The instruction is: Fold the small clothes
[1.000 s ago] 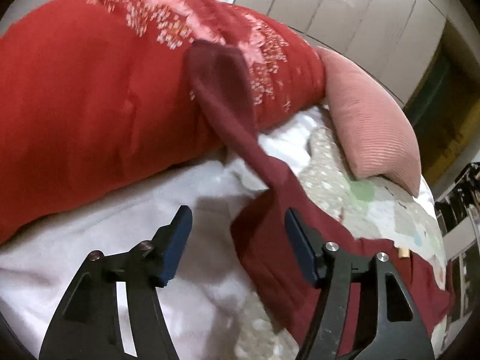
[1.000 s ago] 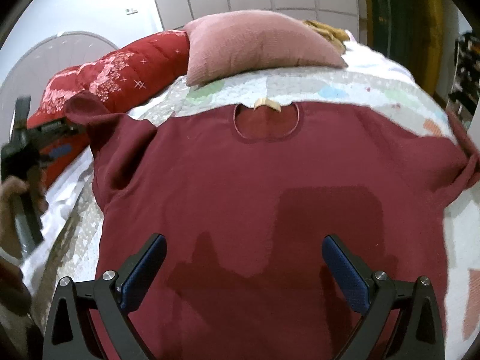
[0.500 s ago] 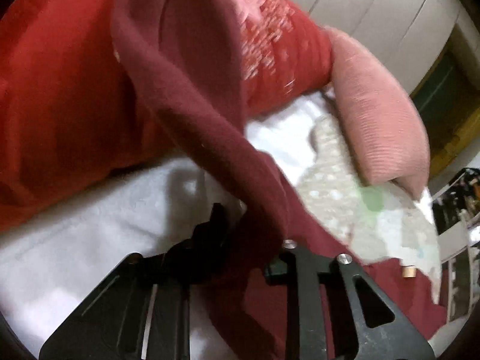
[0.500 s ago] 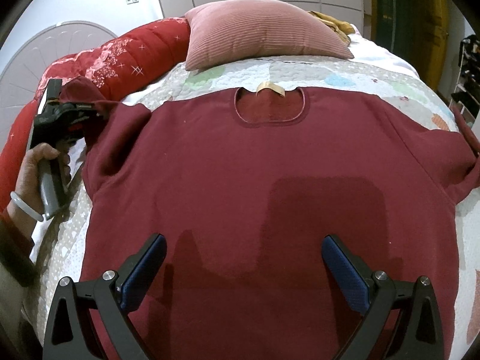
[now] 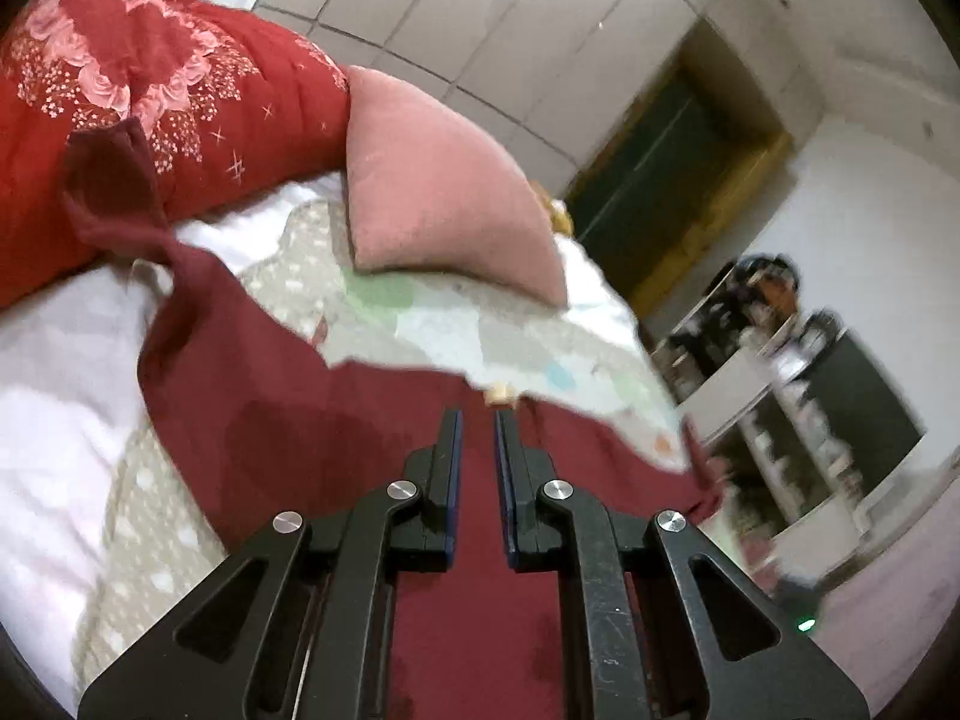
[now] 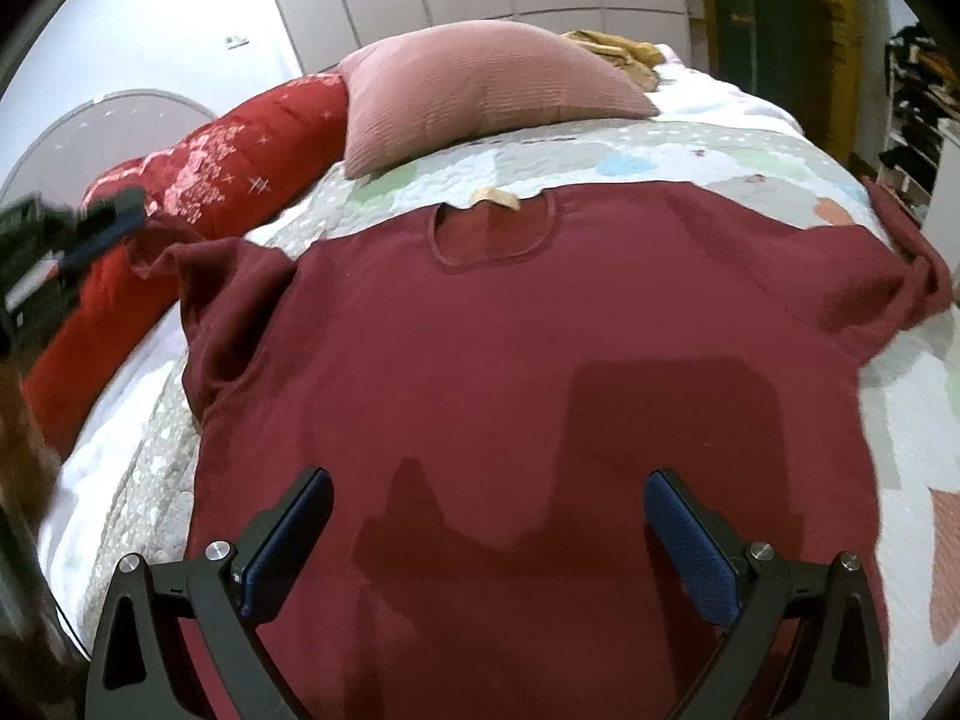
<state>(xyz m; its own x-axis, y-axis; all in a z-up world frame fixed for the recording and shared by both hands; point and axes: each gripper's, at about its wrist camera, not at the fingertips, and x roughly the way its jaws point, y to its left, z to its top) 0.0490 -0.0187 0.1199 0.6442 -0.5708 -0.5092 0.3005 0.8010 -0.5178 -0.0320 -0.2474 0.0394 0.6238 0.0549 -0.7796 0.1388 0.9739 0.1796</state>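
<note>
A dark red sweatshirt (image 6: 540, 360) lies flat, front up, on the patchwork quilt (image 6: 660, 156), neck opening and tan label (image 6: 495, 199) toward the pillow. Its left sleeve (image 5: 120, 192) trails up onto the red duvet (image 5: 150, 90); the right sleeve (image 6: 912, 276) is bunched at the quilt's edge. My left gripper (image 5: 477, 420) is shut, with only a thin slit between the pads and no cloth held; in the right wrist view it is a blur at the far left (image 6: 120, 219). My right gripper (image 6: 487, 475) hangs open above the sweatshirt's lower half, touching nothing.
A pink ribbed pillow (image 6: 480, 90) rests at the head of the bed, a yellow cloth (image 6: 618, 51) behind it. White sheet (image 5: 54, 408) shows left of the quilt. Shelves with clutter (image 5: 810, 420) stand beyond the bed's far side.
My left gripper closed on the left sleeve, then came off it and swung right and up, still shut. The sleeve now lies stretched toward the red duvet. My right gripper barely moved.
</note>
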